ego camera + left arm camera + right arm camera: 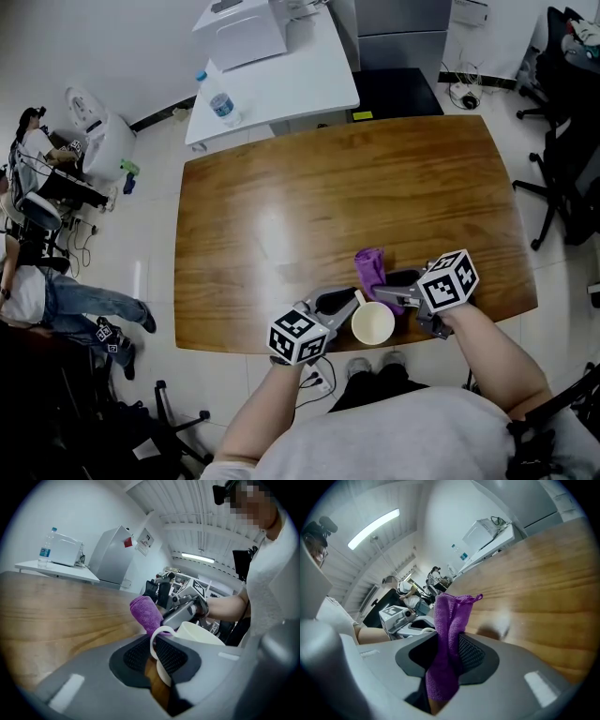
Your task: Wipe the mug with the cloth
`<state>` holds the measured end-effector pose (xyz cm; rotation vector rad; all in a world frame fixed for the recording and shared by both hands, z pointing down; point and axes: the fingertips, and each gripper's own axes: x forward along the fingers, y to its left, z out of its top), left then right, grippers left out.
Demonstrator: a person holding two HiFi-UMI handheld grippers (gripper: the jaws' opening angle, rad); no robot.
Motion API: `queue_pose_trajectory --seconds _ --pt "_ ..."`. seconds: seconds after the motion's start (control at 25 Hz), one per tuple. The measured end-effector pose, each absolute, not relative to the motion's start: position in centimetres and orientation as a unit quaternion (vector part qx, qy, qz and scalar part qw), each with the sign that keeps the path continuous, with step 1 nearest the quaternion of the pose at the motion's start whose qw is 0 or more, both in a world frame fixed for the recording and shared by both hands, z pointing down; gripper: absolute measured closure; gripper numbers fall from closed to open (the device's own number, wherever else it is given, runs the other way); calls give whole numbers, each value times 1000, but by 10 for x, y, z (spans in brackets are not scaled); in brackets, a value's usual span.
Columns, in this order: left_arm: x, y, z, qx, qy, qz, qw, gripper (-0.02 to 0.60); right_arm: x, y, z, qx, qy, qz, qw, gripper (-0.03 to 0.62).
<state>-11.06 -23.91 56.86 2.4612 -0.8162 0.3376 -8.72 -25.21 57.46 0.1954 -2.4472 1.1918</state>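
My left gripper clamped on the handle of the mug at lower centre of the head view, right gripper pinching the cloth just beside its rim; wiping looks about to start, so next I press cloth to mug and rub.

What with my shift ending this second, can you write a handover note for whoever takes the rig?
Left gripper: shut on the mug, jaws pinching its handle.
Right gripper: shut on the cloth, which sticks up out of the jaws.
Where: both are held over the near edge of the table, cloth just beyond the mug's rim. Whether they touch can't be told.
Done: mug and cloth are both gripped and brought together.
Left: rub the cloth over the mug. No wiping shows yet.
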Motion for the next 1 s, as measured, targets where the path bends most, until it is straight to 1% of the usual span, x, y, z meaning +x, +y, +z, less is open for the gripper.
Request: queue_pose_trajectory --seconds 0.16,0.44,0.6,0.72,1.0 --pt "-111 -239 568 909 -302 125 259 545 -87 -253 576 85 -881 419 203 459" --pt "-119 -240 568 904 -319 121 256 546 -51 -254 527 120 -883 438 116 459" --pt "-121 -241 569 902 -327 118 256 545 -33 -233 505 132 -886 436 88 459" --pt "-120 -242 567 901 -331 117 256 545 -29 -217 499 133 -877 457 62 459" --pt "-119 -241 566 897 -338 114 259 545 -30 -202 529 136 -854 498 67 460"
